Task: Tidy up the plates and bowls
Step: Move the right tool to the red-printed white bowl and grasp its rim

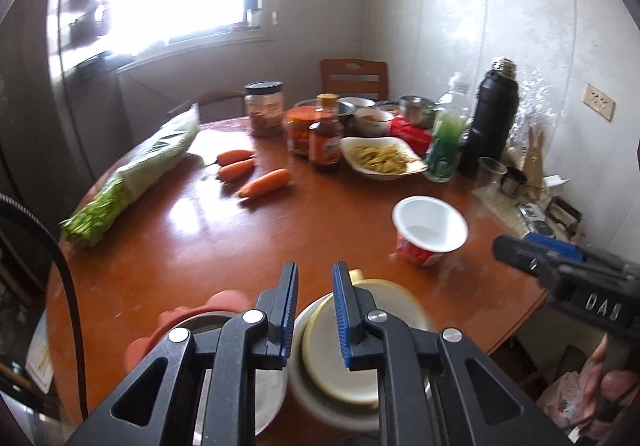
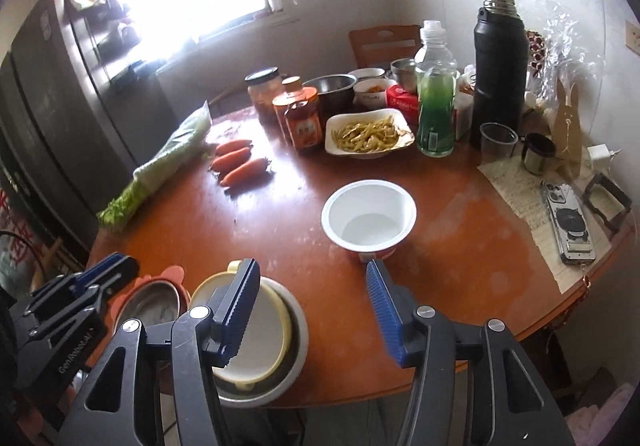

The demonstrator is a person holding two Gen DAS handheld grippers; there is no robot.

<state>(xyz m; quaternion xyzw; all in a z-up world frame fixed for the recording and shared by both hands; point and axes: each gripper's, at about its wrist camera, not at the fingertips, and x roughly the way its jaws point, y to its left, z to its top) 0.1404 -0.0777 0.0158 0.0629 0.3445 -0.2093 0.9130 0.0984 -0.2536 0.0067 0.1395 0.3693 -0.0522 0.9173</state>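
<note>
1. The paper bowl (image 2: 369,221) stands upright on the bench (image 2: 460,246), apart from the other ware. It is white inside and printed red outside.
2. I judge it light and thin-walled. It will dent if pinched hard and may slide on the glossy top. I would pinch the rim wall lightly, one pad inside and one outside.
3. The stack (image 2: 256,338) sits at the near edge: a cream dish nested in a grey bowl. I judge it stiffer and heavier, probably breakable. I would take it by the outer rim.
4. Left of the stack, a steel bowl (image 2: 154,306) rests in an orange holder.
5. Right hand-held gripper (image 2: 312,316): jaws apart, nothing between the pads. It points down at a slant. In the right view its left pad lies over the stack and its right pad just short of the paper bowl.
6. Left hand-held gripper (image 1: 316,320): jaws drawn together to a narrow gap. I see nothing clamped. It slants downward above the stack.
7. I treat the serving plate (image 2: 368,134) of food as off limits for now.
</note>
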